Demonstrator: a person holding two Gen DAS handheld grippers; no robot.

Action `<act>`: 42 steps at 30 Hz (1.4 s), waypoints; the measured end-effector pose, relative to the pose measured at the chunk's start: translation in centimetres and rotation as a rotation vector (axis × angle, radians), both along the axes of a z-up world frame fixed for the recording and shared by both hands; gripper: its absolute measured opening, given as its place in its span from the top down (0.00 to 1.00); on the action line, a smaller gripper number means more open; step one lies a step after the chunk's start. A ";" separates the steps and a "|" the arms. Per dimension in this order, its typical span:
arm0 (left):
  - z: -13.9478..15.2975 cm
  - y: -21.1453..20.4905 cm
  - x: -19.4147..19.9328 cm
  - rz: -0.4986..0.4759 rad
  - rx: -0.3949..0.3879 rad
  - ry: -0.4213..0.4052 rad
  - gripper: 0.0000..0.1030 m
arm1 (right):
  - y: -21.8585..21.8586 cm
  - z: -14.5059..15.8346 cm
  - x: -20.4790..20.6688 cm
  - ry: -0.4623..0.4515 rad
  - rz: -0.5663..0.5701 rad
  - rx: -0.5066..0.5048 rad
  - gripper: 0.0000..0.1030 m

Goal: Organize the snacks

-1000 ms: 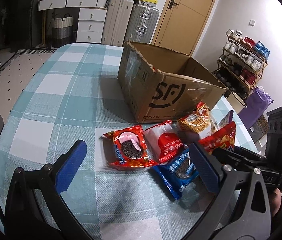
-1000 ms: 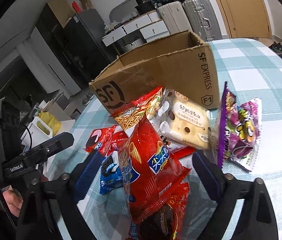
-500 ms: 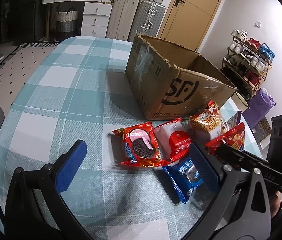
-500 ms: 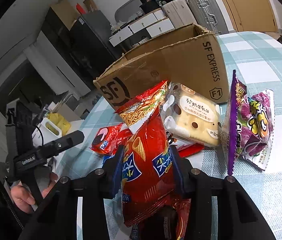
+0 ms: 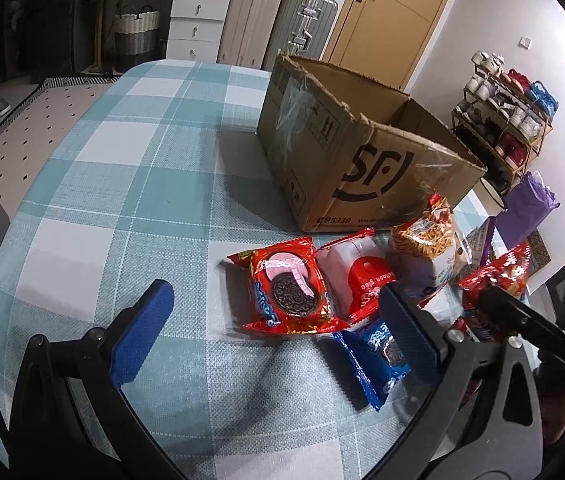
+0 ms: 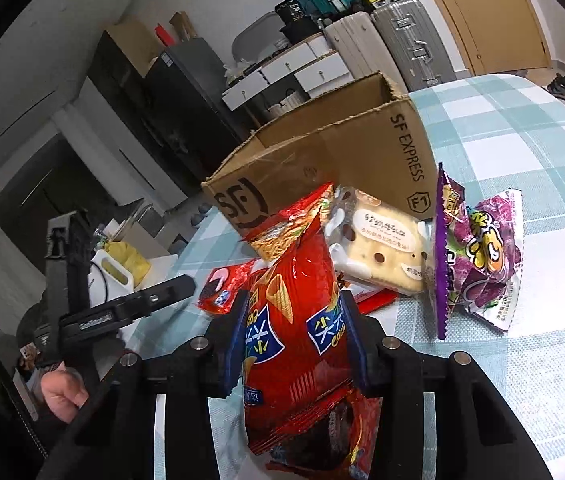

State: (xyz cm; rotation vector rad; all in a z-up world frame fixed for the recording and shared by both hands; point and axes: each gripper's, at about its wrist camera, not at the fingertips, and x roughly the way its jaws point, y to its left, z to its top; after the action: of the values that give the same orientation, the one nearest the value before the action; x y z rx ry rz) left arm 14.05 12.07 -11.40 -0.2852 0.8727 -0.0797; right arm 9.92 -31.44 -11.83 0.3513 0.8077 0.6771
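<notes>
- The right gripper has its blue-padded fingers pinched onto the red crinkly foil bag of cone-shaped crisps, pads pressing on both sides of the bag's middle.
- The bag's long axis runs straight out along the fingers, its top end aimed at the open brown cardboard shipping box, which stands just beyond the snack pile on the checked teal-and-white surface.
- The box lies ahead of and above the held bag, so the coming move is likely a lift and carry forward over the box's near wall.
- The left gripper hovers with fingers spread wide, holding nothing, near the red cookie packet in front of the box; the right hand is the nearer to delivering.
- A second ago the right fingers stood wide apart either side of the bag; they have since clamped it.
</notes>
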 end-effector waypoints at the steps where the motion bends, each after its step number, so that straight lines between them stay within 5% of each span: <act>1: -0.1 -0.1 0.1 0.001 0.000 0.005 0.01 | -0.1 0.1 -0.1 -0.006 -0.006 -0.002 0.58; 27: -2.3 -2.4 3.6 0.001 0.147 0.135 0.02 | -3.5 0.2 -1.0 -0.018 -0.042 0.024 0.58; 29: -2.1 -2.4 3.5 0.001 0.159 0.130 0.12 | -3.8 0.1 -1.1 -0.015 -0.048 0.030 0.58; 31: -2.1 -2.5 3.4 -0.021 0.144 0.135 0.36 | -3.8 0.1 -1.0 -0.015 -0.052 0.029 0.58; 34: -1.9 -2.8 3.0 -0.046 0.129 0.139 0.57 | -4.1 0.3 -1.2 -0.020 -0.055 0.032 0.58; 42: -1.3 -2.7 1.6 -0.067 0.117 0.122 0.59 | -5.2 1.0 -1.6 -0.033 -0.085 0.041 0.58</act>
State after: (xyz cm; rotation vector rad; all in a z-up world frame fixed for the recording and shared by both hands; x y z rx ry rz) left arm 15.69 9.36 -12.66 -0.1522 1.0041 -0.0739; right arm 8.30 -36.68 -10.79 0.4085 0.7447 0.6195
